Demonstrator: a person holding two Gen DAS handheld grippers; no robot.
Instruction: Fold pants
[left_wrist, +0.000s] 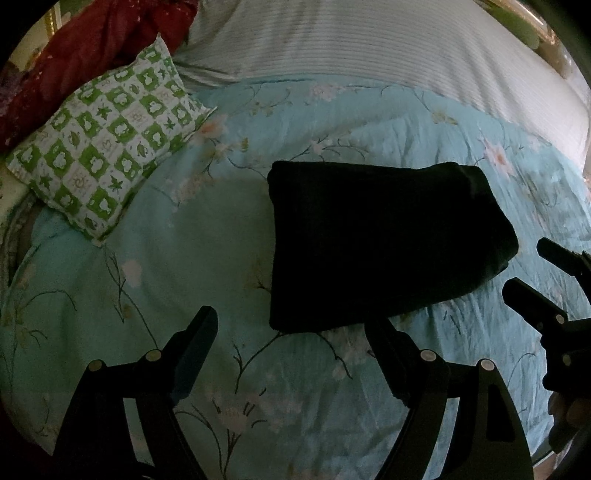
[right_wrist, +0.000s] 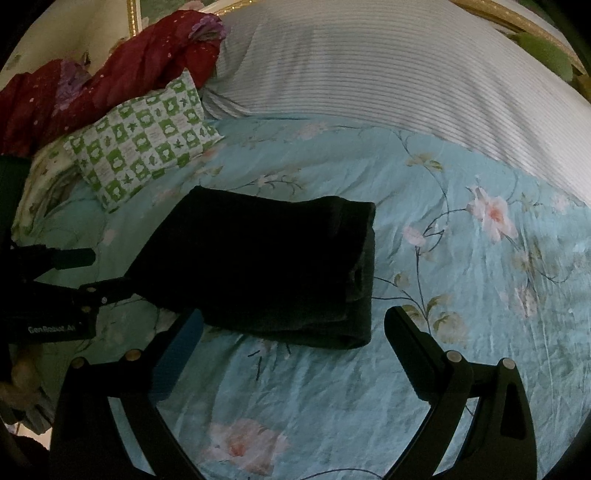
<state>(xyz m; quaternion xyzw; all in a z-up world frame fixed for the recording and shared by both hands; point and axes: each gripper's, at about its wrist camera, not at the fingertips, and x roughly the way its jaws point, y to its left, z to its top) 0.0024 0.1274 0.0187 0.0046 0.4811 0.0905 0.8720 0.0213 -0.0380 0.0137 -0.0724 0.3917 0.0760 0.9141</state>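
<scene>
Pants, dark folded cloth bundle (left_wrist: 380, 243), lie flat on light-blue floral bedsheet (left_wrist: 207, 258), near green-white checked pillow (left_wrist: 107, 147), pillow on bundle's left. Long axis left-right. Left gripper (left_wrist: 291, 332) spread, empty, at near-left corner. Right gripper (right_wrist: 295, 325) spread, empty, at near-right folded edge. Both about equally near. Fold looks near done.

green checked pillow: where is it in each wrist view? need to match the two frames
Left wrist: green checked pillow lies upper left, up and left of the folded black pants.
Right wrist: the pillow is again upper left, smaller, just beyond the pants' far left corner.
Shared landmark: the red cloth bunched behind the pillow in both views.
</scene>
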